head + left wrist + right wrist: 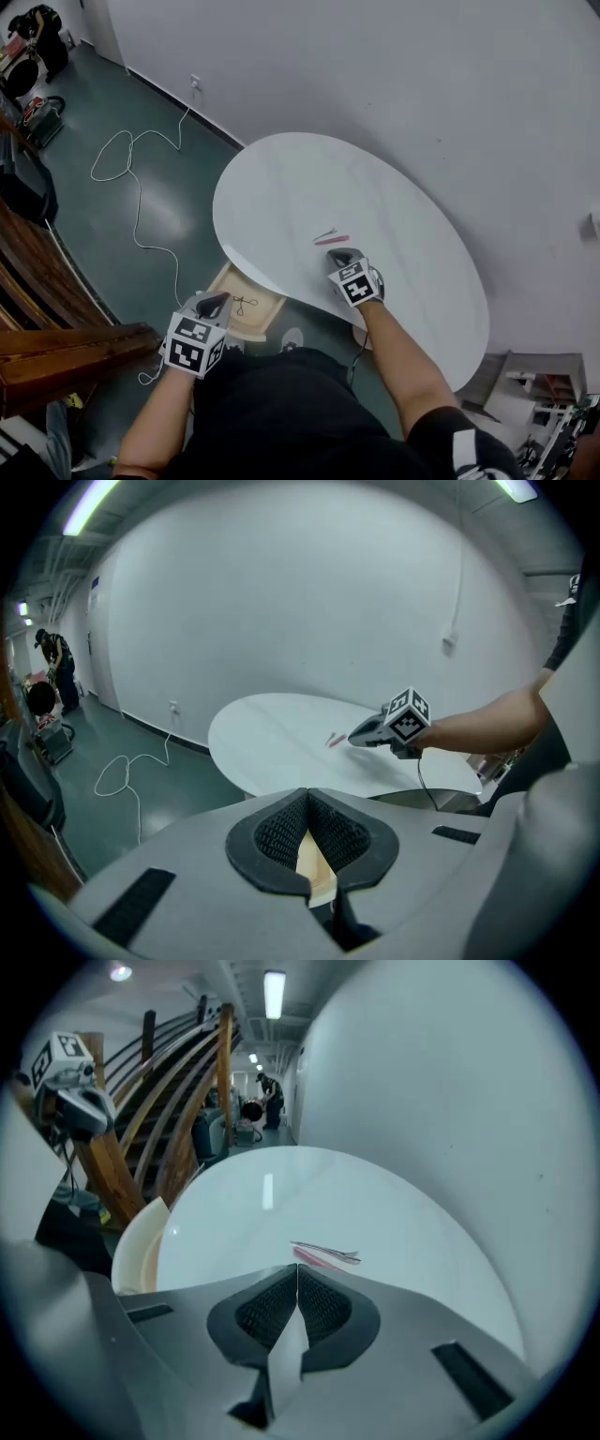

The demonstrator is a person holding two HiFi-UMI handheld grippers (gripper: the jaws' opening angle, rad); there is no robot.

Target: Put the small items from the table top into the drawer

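- Silver clip [325, 233] & pink clip [333, 240] lie side by side on the white table [281, 187], near its near edge, toward the right. Too small in the head view to tell if they touch. In the right gripper view the silver one [326, 1251] sits just beyond the pink [317, 1258], and the pink's near end is cut off by the jaws.
- Right gripper [341, 254] hangs over the tabletop just on the near side of the clips, tips pointing at them. Jaws pressed together w/ nothing between; only bare table shows through the slit lower down.
- Drawer [264, 317] is pulled open under the table's near-left edge. Its far end is hidden by the tabletop and its left part by the left gripper.
- One thin dark item [245, 303] lies inside the drawer. Can't tell what it is.
- Left gripper [217, 301] is above the drawer's left side, well apart from the clips. Jaws pressed together and empty; pale drawer wood shows in the gap below the tips.
- White cable [131, 169] loops over the dark floor [169, 206] on the far left.
- Wooden railing [56, 291] at left is partly cut off by the frame.
- Person [37, 37] in the far-left corner is small & unclear.
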